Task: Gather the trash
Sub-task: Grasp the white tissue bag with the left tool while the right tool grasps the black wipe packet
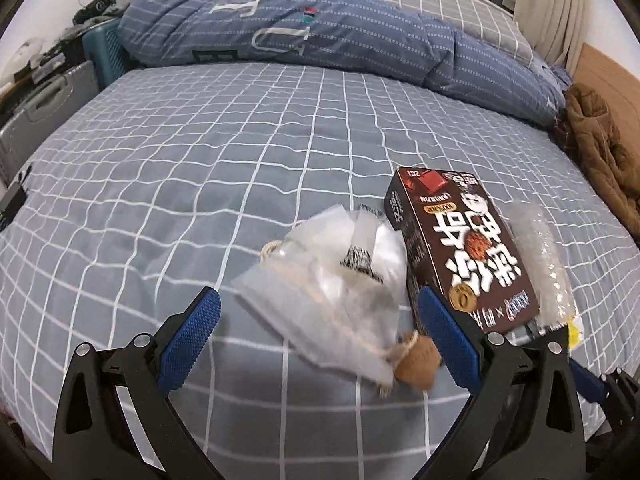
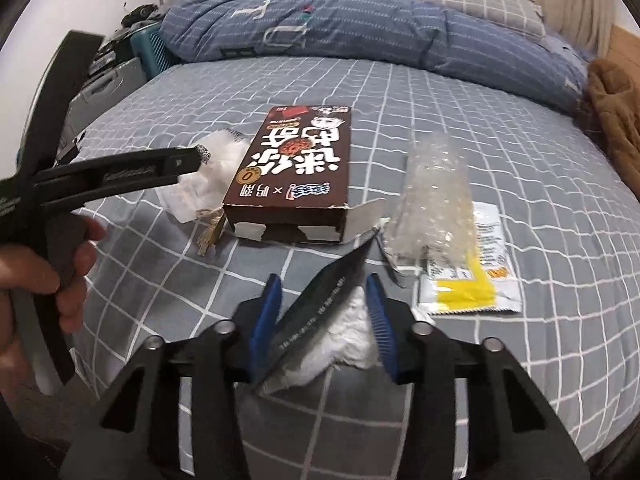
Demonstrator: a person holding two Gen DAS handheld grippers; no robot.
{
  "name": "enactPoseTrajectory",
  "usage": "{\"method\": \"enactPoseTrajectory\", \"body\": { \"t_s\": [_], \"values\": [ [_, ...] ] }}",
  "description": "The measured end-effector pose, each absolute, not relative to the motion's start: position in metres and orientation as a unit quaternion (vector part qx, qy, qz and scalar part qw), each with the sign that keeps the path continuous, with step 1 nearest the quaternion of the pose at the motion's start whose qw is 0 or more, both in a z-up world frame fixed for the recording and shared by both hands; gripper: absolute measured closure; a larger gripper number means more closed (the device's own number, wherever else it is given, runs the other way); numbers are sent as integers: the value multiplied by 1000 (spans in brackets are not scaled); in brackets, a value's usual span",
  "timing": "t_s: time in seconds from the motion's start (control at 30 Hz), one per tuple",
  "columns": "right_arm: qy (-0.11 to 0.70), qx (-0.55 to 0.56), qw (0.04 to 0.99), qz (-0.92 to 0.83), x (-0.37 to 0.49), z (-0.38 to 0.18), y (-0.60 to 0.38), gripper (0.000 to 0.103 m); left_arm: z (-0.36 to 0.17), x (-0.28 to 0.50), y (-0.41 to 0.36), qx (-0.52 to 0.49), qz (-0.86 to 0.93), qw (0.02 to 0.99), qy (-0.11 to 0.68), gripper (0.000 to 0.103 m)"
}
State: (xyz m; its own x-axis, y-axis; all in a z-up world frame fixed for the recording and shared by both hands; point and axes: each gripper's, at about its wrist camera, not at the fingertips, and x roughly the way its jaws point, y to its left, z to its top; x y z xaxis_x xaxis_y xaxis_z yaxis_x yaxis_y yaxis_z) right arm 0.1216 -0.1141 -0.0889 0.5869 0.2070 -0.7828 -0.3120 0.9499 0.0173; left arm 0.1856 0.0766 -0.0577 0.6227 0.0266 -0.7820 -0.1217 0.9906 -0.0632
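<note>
A dark foil wrapper [image 2: 320,312] with white tissue is being clenched by the right gripper [image 2: 324,320] for collection; the left gripper [image 1: 320,344], jaws released, is being lined up around the clear drawstring plastic bag [image 1: 328,292] lying between them.

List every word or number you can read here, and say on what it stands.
"0": gold circle on the brown box.
"×": same box.
"T": blue quilt.
Chinese characters on the box, print on the dark packet and yellow sachet: too blurred to read.

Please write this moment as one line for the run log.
left gripper: open, around clear plastic bag | right gripper: shut on dark wrapper and white tissue | brown box: on bed
</note>
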Motion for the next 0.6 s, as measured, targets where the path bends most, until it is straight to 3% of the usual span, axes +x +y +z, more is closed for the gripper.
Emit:
{"method": "enactPoseTrajectory", "body": {
  "t_s": [0.27, 0.37, 0.6],
  "values": [
    [450, -26, 878, 161, 133, -95, -114, 90, -68, 213, 76, -55, 36, 894, 444, 6],
    [455, -20, 875, 165, 133, -96, -114, 93, -70, 218, 78, -56, 39, 892, 447, 9],
    [457, -15, 874, 166, 133, -97, -114, 95, -83, 221, 73, -51, 27, 883, 465, 46]
  ]
}}
